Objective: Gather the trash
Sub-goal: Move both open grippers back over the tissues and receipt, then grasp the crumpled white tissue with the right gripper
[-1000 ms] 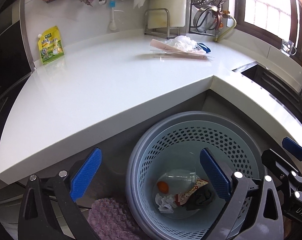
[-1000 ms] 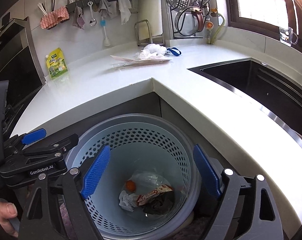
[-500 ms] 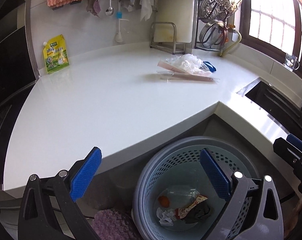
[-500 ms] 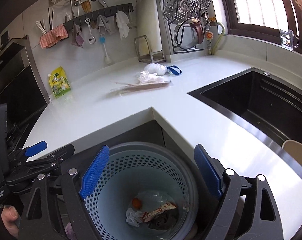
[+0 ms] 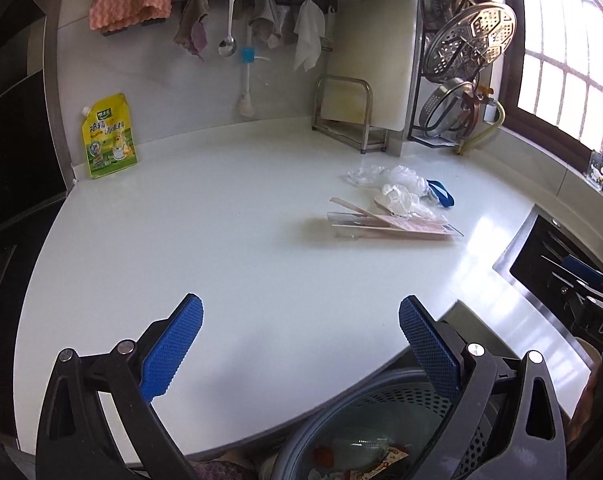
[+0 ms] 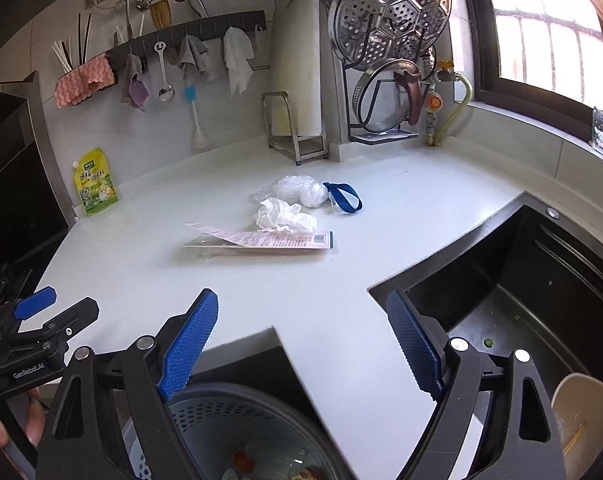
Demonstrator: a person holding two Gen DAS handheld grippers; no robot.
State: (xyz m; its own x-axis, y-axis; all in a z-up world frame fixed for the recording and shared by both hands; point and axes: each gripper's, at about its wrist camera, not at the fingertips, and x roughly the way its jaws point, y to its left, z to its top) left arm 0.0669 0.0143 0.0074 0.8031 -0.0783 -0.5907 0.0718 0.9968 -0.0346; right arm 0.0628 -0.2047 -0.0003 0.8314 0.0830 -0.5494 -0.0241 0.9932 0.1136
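Trash lies on the white counter (image 5: 205,240): a flat pink package (image 5: 393,226) (image 6: 261,240), a crumpled white tissue (image 5: 397,200) (image 6: 285,218), a clear plastic bag (image 5: 405,174) (image 6: 297,190) and a blue strap (image 5: 441,192) (image 6: 345,198). The grey perforated trash basket (image 5: 381,412) (image 6: 237,420) stands below the counter edge and holds several scraps. My left gripper (image 5: 301,344) is open and empty above the counter's front edge. My right gripper (image 6: 305,344) is open and empty, also short of the trash.
A yellow-green pouch (image 5: 107,136) leans on the back wall at the left. A cutting board rack (image 5: 349,112) and a lid rack (image 6: 385,60) stand at the back. A dark sink (image 6: 521,280) lies to the right, with a bowl (image 6: 581,412) in it.
Both grippers have risen from over the basket and tilted up toward the counter. The basket has dropped to the bottom of both views, and the trash on the counter looks nearer.
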